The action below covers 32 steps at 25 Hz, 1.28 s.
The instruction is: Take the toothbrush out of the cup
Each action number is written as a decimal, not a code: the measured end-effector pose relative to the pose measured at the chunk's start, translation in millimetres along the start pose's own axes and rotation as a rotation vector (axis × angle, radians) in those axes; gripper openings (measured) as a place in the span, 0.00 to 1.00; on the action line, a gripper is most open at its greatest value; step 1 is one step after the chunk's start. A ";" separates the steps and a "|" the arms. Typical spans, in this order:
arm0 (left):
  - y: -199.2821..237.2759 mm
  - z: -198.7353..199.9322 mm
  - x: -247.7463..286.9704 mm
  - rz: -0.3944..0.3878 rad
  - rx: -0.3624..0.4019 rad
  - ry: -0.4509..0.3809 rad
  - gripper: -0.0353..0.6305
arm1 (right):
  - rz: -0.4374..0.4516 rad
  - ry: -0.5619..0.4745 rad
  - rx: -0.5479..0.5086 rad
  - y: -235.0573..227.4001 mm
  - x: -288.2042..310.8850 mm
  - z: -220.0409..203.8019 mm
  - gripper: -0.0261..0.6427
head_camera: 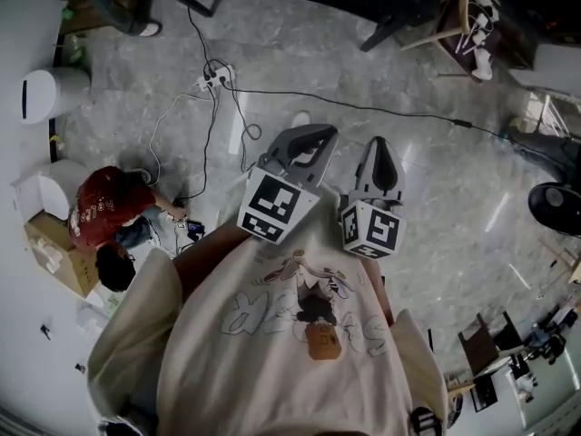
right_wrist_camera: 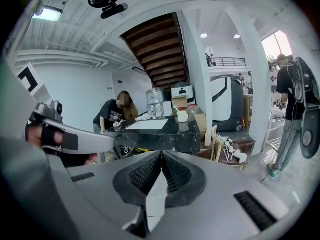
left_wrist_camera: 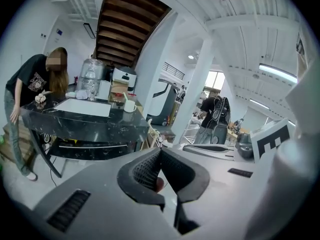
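Both grippers are held close before the chest, over floor (head_camera: 427, 198); nothing of the task is within reach. Left gripper (left_wrist_camera: 160, 153): jaws together at the tips, nothing between them. Right gripper (right_wrist_camera: 161, 155): the same, tips meeting, empty. The only candidate for the cup (right_wrist_camera: 183, 116) is a small white one on the dark table (right_wrist_camera: 156, 137) across the room, well apart from both grippers; a person (right_wrist_camera: 116, 115) leans at the table's far end. Toothbrush not to be made out at this range, so I cannot tell whether it stands in that cup. Judgement: task not begun; the step in hand is the approach. To do it well: go up to the table, get the cup into the head view, part one gripper's jaws before reaching, steady the cup with the other, take the brush by its handle above the rim, and lift straight up so the cup does not tip. Mind the cable (head_camera: 363, 108) across the floor and the crouched person (head_camera: 104, 209) off to the left.
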State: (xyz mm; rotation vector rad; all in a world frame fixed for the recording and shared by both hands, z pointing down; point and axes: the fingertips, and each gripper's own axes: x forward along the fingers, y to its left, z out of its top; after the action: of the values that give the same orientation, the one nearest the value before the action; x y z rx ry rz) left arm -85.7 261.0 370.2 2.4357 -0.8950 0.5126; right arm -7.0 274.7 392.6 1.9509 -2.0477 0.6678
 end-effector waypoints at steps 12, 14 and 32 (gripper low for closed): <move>54.6 27.5 0.4 -0.010 -0.011 -0.052 0.07 | -0.010 -0.016 -0.035 27.2 46.2 24.8 0.07; 56.5 32.7 0.8 -0.008 -0.005 -0.061 0.07 | -0.006 -0.025 -0.042 27.9 48.6 30.3 0.07; 115.8 145.1 135.0 0.050 0.058 -0.086 0.07 | 0.048 -0.123 -0.069 -47.8 182.3 134.6 0.07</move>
State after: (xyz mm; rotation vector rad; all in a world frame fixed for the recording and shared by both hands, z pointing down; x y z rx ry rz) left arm -42.5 36.0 356.5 2.5101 -0.9912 0.4601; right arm 43.8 50.0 369.0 1.9551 -2.1655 0.4910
